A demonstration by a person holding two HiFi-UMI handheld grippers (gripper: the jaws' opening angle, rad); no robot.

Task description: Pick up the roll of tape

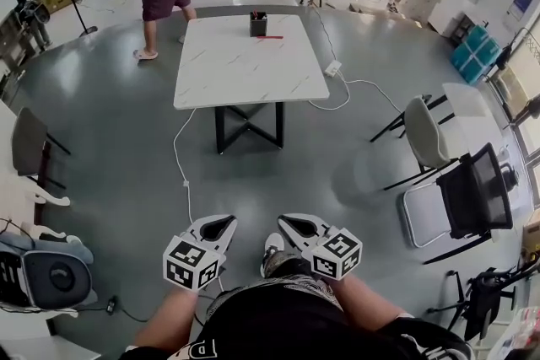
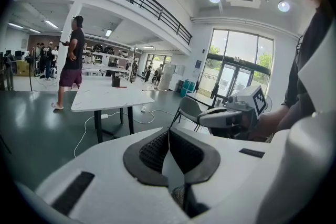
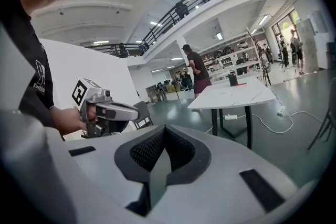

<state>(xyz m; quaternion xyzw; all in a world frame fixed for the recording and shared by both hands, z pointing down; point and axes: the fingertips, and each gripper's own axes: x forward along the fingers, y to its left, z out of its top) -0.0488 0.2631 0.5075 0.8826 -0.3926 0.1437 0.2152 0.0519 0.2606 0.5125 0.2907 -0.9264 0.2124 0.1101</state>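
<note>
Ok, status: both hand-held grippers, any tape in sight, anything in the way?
Left hand-held gripper shut, empty; right hand-held gripper shut, empty. No tape roll made out; table ahead, out of reach. White cable on the floor between.

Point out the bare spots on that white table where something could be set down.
The white marble-patterned table is bare across its near half and along both sides, from the front edge up to the small black box. Only the far edge is occupied: the box and a thin red object beside it.
</note>
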